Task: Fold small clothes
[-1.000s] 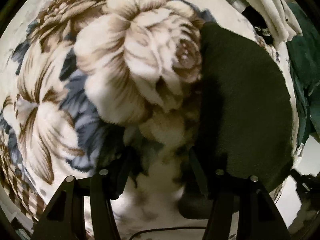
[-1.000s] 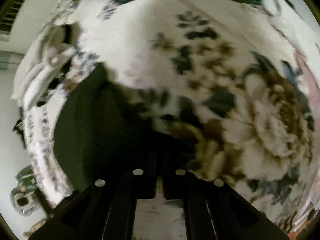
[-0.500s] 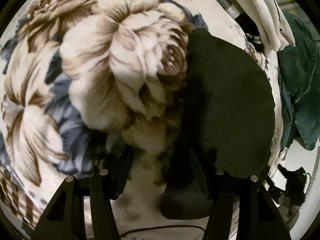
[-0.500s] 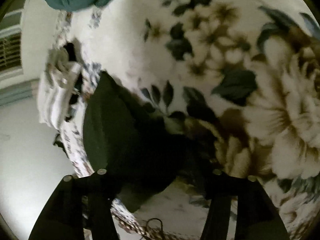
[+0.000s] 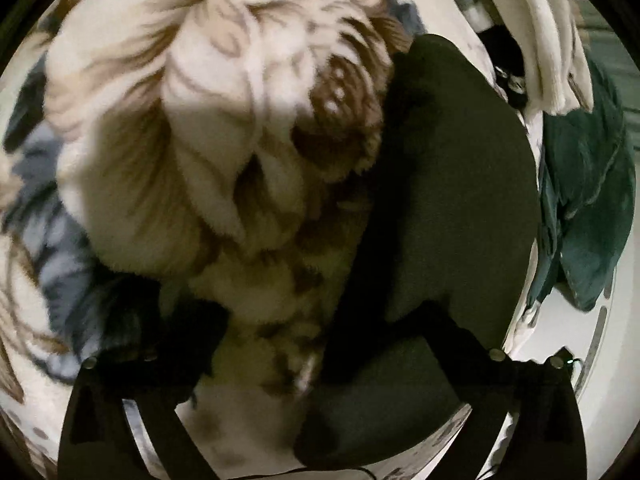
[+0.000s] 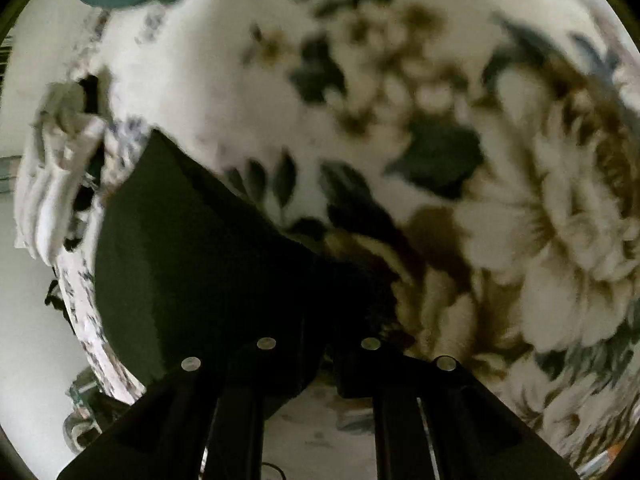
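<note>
- Dark, near-black knit makes up the small garment [image 5: 452, 184], which lies flat on a plush floral blanket [image 5: 168, 128] spread over what looks like a bed; it reads as already folded at least once, though the blur hides any seams.
- In the left wrist view the garment fills the right half, its long axis running from near the tongs away toward the far edge of the bed, where a folded white pile [image 5: 544, 40] and a crumpled teal cloth [image 5: 592, 208] lie.
- The left tongs [image 5: 320, 344] are opening and stand wide apart. One finger [image 5: 452, 344] lies over the garment's near end and the other over bare blanket, and nothing is pinched between them.
- In the right wrist view the same garment [image 6: 192, 248] sits to the left and runs under the tongs, its straight edge slanting from upper left down to the fingers.
- The right tongs [image 6: 320, 360] are closing, the fingers now drawn close together with only a narrow gap. The garment's near corner appears to be right at that gap, but shadow and dark cloth make it impossible to tell whether fabric is caught.
- Judged from this, the near edge is the working edge: the right tongs are the ones placed on it, while the left are letting go beside it.
- The next fold probably carries that near end along the long axis toward the far end.
</note>
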A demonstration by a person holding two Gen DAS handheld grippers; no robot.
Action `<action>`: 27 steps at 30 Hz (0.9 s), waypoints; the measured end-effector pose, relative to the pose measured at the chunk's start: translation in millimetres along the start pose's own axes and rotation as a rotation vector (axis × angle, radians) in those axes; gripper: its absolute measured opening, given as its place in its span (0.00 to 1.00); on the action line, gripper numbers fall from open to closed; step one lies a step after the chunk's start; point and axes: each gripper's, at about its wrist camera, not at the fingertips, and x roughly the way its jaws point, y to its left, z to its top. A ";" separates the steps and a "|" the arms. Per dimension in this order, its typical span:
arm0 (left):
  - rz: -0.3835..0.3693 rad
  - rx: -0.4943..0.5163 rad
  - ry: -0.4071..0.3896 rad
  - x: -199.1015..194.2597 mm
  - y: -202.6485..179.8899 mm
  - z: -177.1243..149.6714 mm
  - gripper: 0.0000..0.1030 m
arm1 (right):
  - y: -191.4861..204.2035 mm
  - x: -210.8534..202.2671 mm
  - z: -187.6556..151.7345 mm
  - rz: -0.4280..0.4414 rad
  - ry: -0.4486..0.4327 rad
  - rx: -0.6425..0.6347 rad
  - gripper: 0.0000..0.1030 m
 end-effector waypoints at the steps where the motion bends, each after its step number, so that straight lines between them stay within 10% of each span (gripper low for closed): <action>1: 0.002 -0.006 0.005 -0.2 -1.0 1.0 0.97 | 1.4 2.1 2.8 0.016 0.014 -0.006 0.11; 4: -0.035 0.002 -0.013 -6.5 -3.9 -0.2 0.97 | 1.3 -5.6 10.1 0.092 0.052 -0.022 0.18; 8: -0.103 0.061 -0.039 -9.6 -10.4 0.4 0.97 | 2.6 -16.0 28.9 0.248 0.078 -0.100 0.66; 16: -0.132 0.232 -0.066 13.8 -44.4 21.1 0.97 | 79.3 67.2 88.7 0.383 0.318 -0.402 0.66; 23: -0.185 0.351 -0.119 15.3 -67.8 32.8 0.95 | 145.7 113.9 63.3 0.414 0.549 -0.587 0.70; 24: -0.209 0.351 -0.125 14.7 -70.2 33.7 0.91 | 146.9 114.9 58.0 0.397 0.543 -0.600 0.70; 26: -0.181 0.354 -0.132 12.4 -73.6 35.7 0.39 | 150.7 116.3 55.5 0.375 0.520 -0.599 0.65; 27: -0.185 0.350 -0.133 9.9 -73.6 36.9 0.32 | 149.3 115.0 55.8 0.348 0.487 -0.575 0.50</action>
